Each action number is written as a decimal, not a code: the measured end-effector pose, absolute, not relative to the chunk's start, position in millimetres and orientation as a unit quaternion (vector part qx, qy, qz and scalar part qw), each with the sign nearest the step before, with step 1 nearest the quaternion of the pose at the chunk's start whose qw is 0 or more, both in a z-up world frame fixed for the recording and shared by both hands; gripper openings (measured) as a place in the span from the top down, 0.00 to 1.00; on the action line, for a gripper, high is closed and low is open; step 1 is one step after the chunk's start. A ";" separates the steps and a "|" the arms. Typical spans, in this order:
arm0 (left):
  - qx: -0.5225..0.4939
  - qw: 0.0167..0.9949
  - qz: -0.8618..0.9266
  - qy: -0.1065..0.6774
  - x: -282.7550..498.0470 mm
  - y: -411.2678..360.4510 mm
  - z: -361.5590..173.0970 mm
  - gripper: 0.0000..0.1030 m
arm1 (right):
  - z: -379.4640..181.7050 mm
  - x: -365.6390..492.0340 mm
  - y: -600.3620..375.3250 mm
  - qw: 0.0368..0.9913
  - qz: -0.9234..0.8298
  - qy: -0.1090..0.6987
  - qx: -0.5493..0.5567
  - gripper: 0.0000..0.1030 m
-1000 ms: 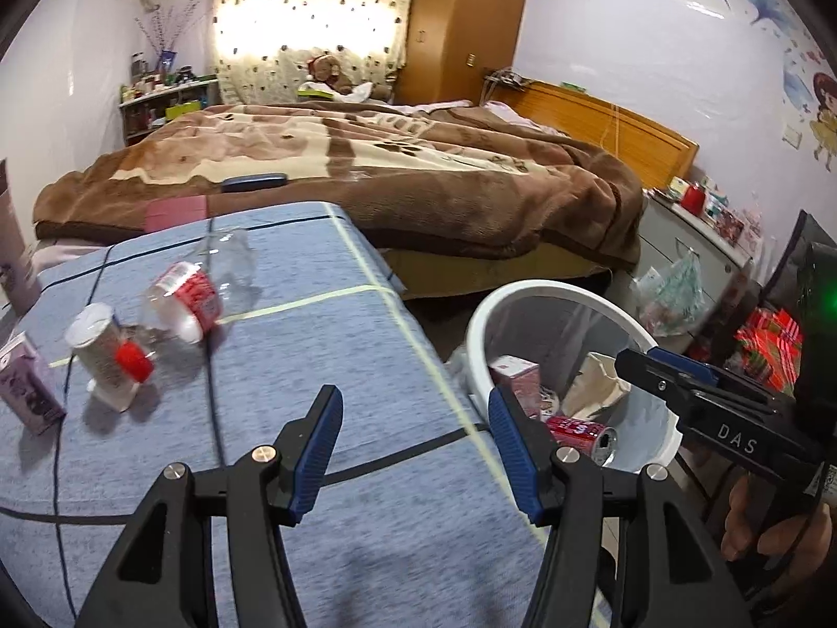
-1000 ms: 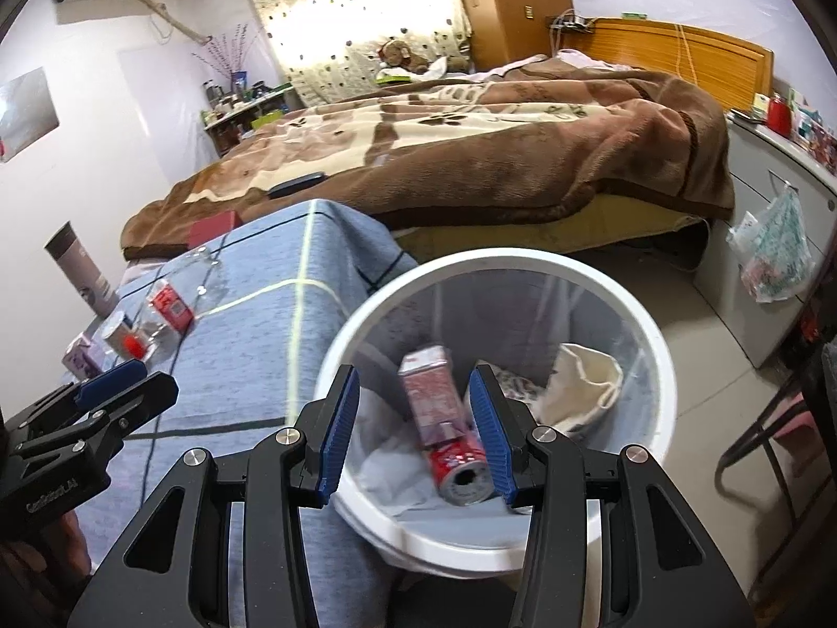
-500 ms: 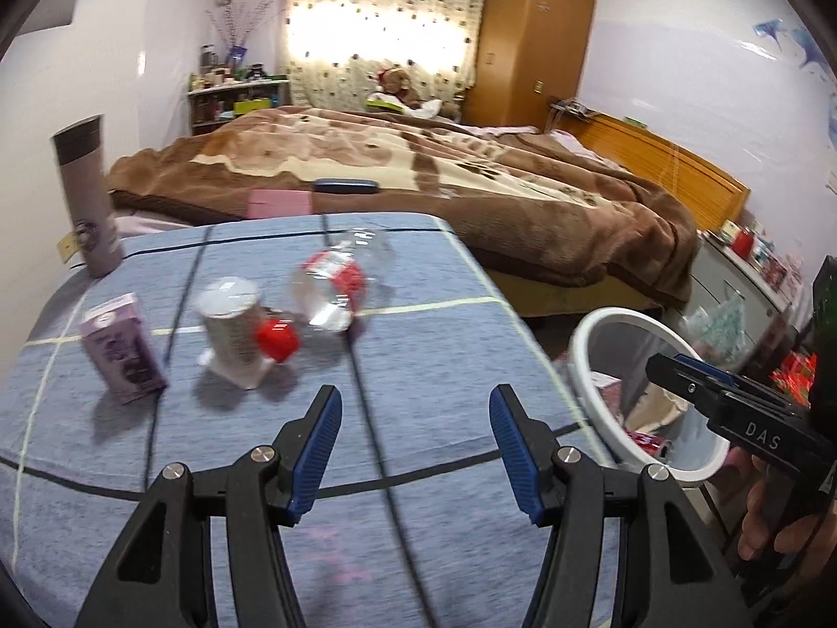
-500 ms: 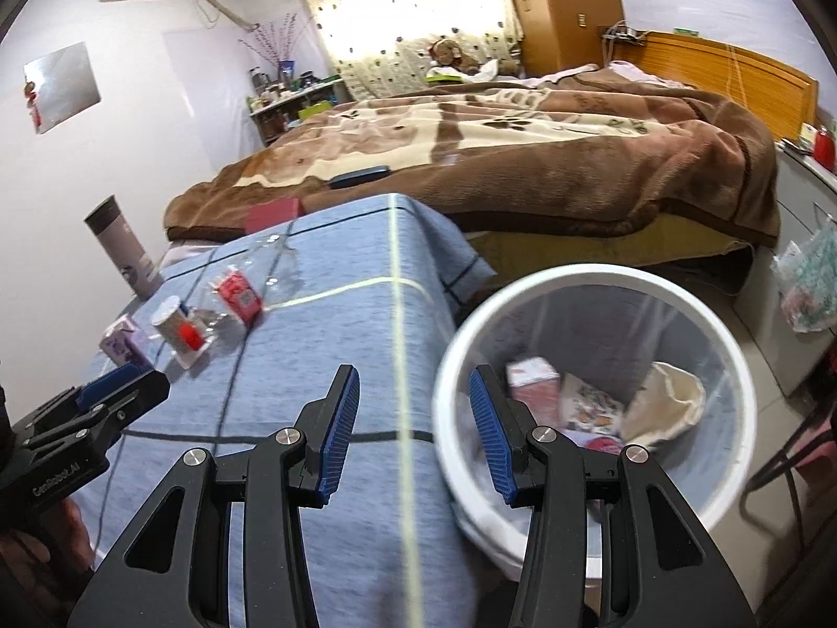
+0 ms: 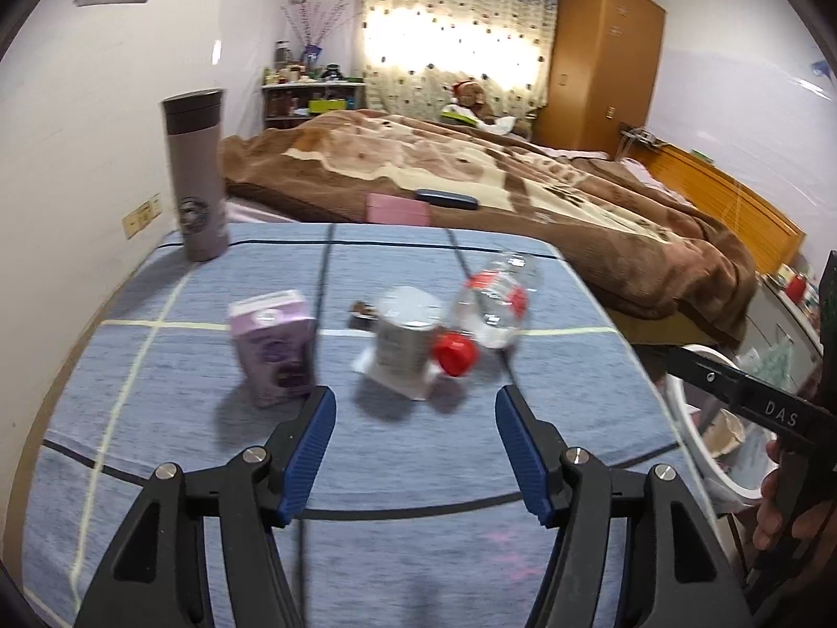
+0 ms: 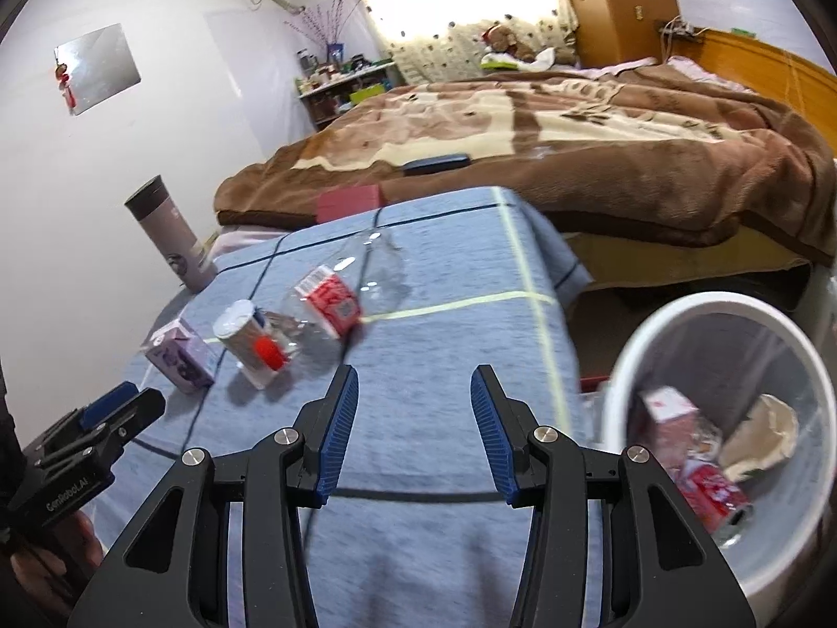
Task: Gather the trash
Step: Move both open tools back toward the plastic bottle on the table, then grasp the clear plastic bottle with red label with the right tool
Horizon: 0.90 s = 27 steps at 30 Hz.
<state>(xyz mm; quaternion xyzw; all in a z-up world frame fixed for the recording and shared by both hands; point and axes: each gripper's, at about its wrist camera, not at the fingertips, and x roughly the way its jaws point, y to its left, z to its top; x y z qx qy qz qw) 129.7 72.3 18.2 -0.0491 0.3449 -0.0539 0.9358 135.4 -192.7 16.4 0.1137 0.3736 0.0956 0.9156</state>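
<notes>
Several pieces of trash lie on the blue-clothed table (image 5: 172, 392): a purple carton (image 5: 274, 345), a foil-lidded cup (image 5: 405, 337) and a clear bottle (image 5: 491, 303) with a red label and red cap. My left gripper (image 5: 413, 411) hovers just short of the cup; its jaws are opening with nothing between them. My right gripper (image 6: 414, 387) stands open over the table's near right part, widening slightly, also empty. From it the bottle (image 6: 340, 298), cup (image 6: 246, 335) and carton (image 6: 180, 356) lie ahead to the left. The white bin (image 6: 643, 335) stands right of the table.
A tall grey thermos (image 5: 196, 178) stands at the table's far left corner, and a pink box (image 5: 397, 208) sits at its far edge. The bin holds a red can (image 6: 711, 486), a carton and paper. Behind is a bed with a brown blanket (image 5: 523, 178).
Both views have swung left, away from the bin and onto the table. The trash now sits right ahead of my left gripper, whose jaws stand wider. The bin slid to the right edge.
</notes>
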 end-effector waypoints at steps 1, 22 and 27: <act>-0.049 0.936 -0.049 0.345 130.3 77.8 18.0 0.35 | 16.0 138.3 -188.9 0.915 0.097 0.375 0.114 0.53; -0.072 0.925 -0.018 0.372 182.1 140.7 -4.6 0.30 | 5.6 228.8 -134.7 0.892 0.082 0.426 0.125 0.40; -0.074 0.920 -0.019 0.384 195.6 141.2 -12.2 0.30 | -4.0 247.4 -130.5 0.883 0.057 0.447 0.133 0.40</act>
